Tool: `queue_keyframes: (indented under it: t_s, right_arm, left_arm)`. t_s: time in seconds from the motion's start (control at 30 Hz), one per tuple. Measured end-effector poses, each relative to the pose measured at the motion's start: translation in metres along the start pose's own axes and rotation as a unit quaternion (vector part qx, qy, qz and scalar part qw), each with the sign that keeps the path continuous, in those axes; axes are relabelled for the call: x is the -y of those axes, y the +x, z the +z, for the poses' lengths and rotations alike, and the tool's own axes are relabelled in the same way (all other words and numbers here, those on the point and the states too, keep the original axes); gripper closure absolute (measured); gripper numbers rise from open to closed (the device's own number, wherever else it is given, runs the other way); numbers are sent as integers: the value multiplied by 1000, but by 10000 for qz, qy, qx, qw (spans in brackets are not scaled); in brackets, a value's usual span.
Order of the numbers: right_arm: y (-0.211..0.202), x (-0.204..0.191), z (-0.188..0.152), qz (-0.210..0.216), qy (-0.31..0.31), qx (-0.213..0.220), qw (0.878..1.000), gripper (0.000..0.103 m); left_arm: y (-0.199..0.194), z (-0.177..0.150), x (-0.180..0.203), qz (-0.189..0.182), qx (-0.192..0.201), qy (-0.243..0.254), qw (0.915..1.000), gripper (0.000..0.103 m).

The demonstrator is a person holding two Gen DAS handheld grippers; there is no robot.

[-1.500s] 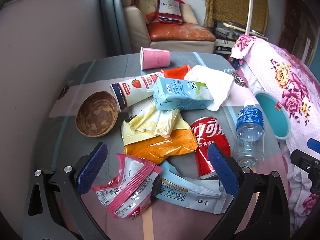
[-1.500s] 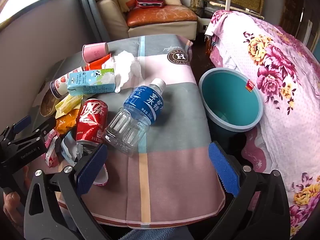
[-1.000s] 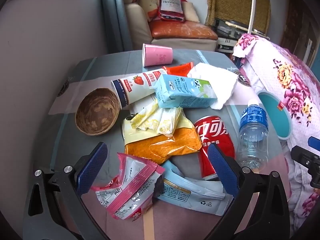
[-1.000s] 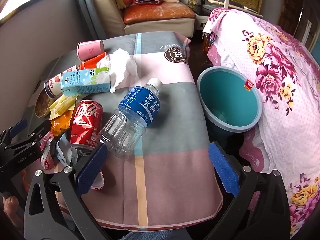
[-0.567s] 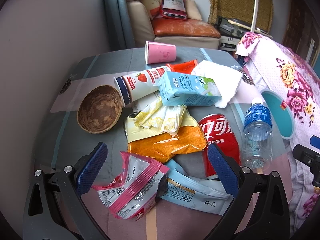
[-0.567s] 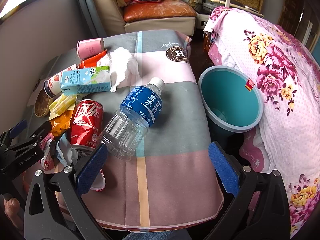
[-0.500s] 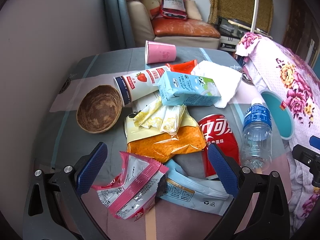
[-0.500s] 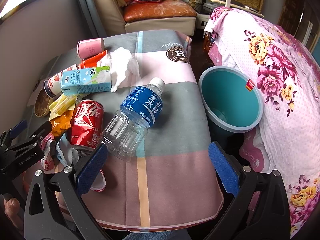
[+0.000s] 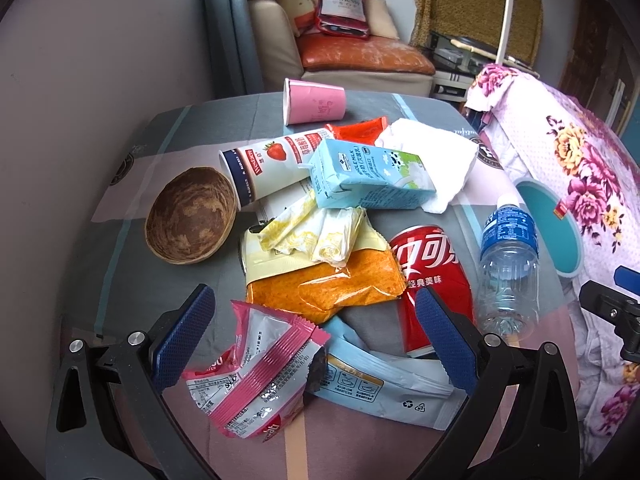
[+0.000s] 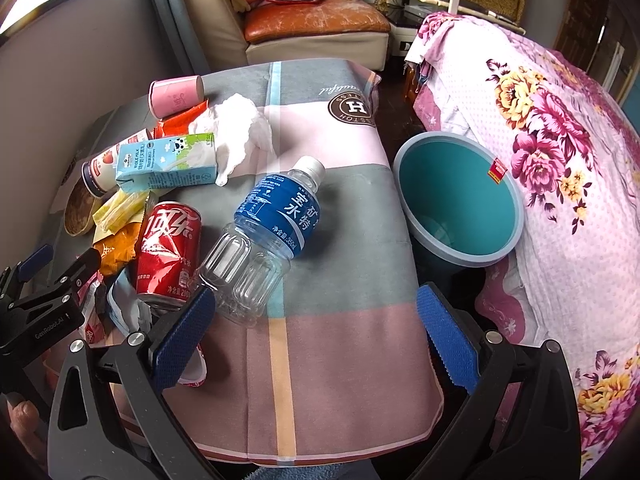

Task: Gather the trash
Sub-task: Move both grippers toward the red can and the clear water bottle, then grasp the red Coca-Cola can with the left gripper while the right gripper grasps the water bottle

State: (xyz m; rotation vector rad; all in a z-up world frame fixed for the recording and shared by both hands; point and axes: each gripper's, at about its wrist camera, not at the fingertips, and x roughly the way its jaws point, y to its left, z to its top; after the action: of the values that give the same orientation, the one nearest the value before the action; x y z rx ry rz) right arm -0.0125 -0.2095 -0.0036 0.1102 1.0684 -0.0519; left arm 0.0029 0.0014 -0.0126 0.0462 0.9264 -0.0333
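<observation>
Trash lies heaped on a cloth-covered table (image 10: 340,344). Nearest my open left gripper (image 9: 316,332) is a pink snack wrapper (image 9: 256,380), beside a pale blue pouch (image 9: 384,388) and an orange packet (image 9: 324,284). A red cola can (image 9: 432,276) and a clear water bottle (image 9: 506,264) lie to the right. My right gripper (image 10: 316,332) is open over the table's near edge, with the water bottle (image 10: 264,240) and cola can (image 10: 168,248) just ahead of its left finger. A teal bin (image 10: 460,200) stands beside the table on the right.
Farther back lie a blue milk carton (image 9: 368,176), a strawberry yoghurt cup (image 9: 272,164), a pink paper cup (image 9: 314,102), white tissue (image 9: 436,156) and a brown bowl (image 9: 188,216). A floral bedspread (image 10: 560,160) flanks the bin. A grey partition (image 9: 100,80) borders the left.
Both views have shifted only slightly; the left gripper has crept a little nearer the pile. Nothing on the table has moved and both grippers stay open.
</observation>
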Motion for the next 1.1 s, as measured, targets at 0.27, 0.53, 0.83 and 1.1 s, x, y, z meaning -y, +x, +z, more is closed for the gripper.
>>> queue_keyframes:
  t_s: [0.27,0.53,0.83,1.1]
  right_arm:
    - [3,-4,8,18,-63,-31,10000,6]
    - [15,-3,17,189,57,-127,9997,6]
    - [46,-9,40,552,272,-369,9974,14]
    - [84,-15,48,930,446,-800,9914,17]
  left_arm:
    - [1,-1,0,-71,-29,-35,10000,3]
    - [19,0,-19,-410,-361,-251,9982,3]
    - [32,6,-32,-727,-635,-388,9946,3]
    - [31,14,-30,-812,-615,-269,9944,3]
